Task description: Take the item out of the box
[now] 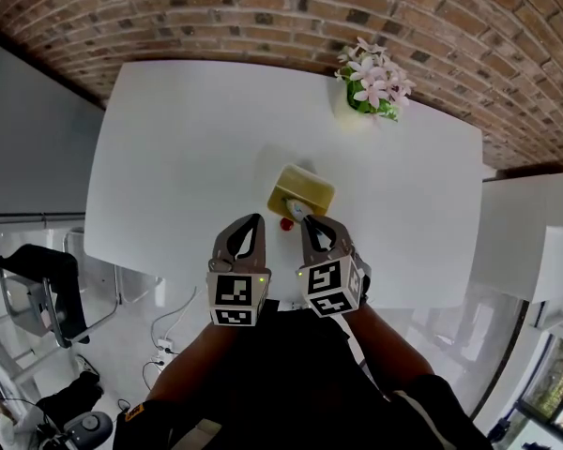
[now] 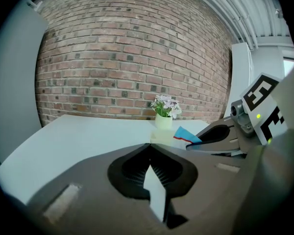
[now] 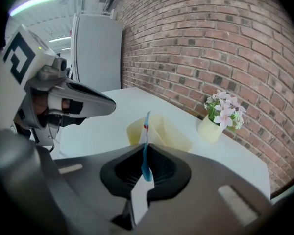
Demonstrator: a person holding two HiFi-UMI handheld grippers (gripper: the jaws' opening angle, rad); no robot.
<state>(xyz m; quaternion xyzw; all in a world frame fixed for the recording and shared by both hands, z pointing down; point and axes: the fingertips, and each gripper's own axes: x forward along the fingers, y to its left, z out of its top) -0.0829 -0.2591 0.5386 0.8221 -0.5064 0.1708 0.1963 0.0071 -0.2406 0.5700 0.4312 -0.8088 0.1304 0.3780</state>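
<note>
1. The right tool [image 3: 146, 146] is pinched shut on a thin, flat blue packet with a white and red end [image 3: 147, 126].
2. The packet stands edge-on from the jaws, its lower part held between the pads.
3. Its upper end rises in front of the pale yellow open plastic box [image 3: 161, 131]. Whether that end is still inside the box cannot be told.
4. The left tool [image 2: 150, 146] is closed, with nothing between its jaws. It hovers just beside the right tool, at the near side of the box [image 1: 305, 190].
5. The box sits mid-way across the white counter [image 1: 188, 139].
6. A small pale pot of pink and white flowers [image 1: 371, 87] stands at the far edge of the counter, against the brick wall.
</note>
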